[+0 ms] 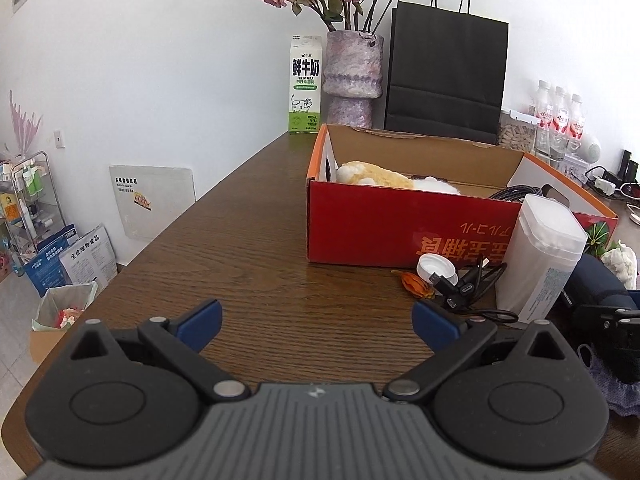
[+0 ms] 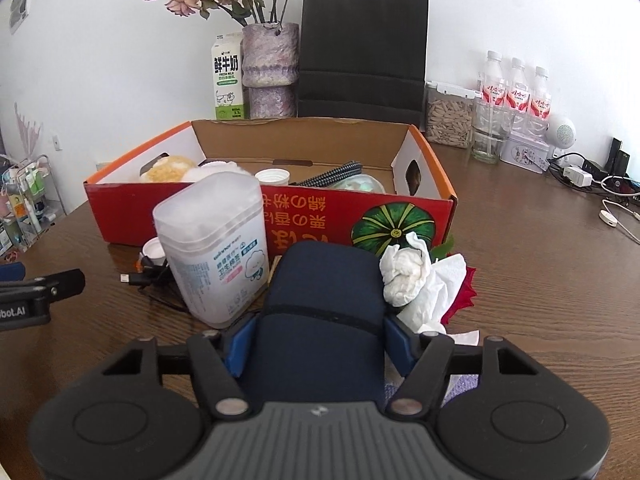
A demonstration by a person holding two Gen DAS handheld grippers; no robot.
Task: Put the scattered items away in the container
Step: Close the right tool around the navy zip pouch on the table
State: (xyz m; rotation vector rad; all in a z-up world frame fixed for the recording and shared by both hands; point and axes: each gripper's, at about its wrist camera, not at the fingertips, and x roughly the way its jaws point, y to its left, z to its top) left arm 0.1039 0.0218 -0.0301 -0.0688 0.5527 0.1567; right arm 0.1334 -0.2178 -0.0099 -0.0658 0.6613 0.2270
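Navy pouch (image 2: 324,300) lies on the wooden table (image 2: 540,264) in front of the red cardboard box (image 2: 312,216), between the blue pads of the right gripper (image 2: 320,346), which sit against both its sides, so it's pinched. To its left stands a white cotton-swab tub (image 2: 216,248), touching or just beside it; crumpled white tissue (image 2: 408,276) is at its right, black cables (image 2: 150,276) and a white cap (image 2: 154,249) behind the tub. Left gripper (image 1: 318,326) hovers over bare table with jaws spread wide, nothing between them; box already holds a yellow-white plush (image 1: 376,174) and a braided cable (image 2: 334,174).
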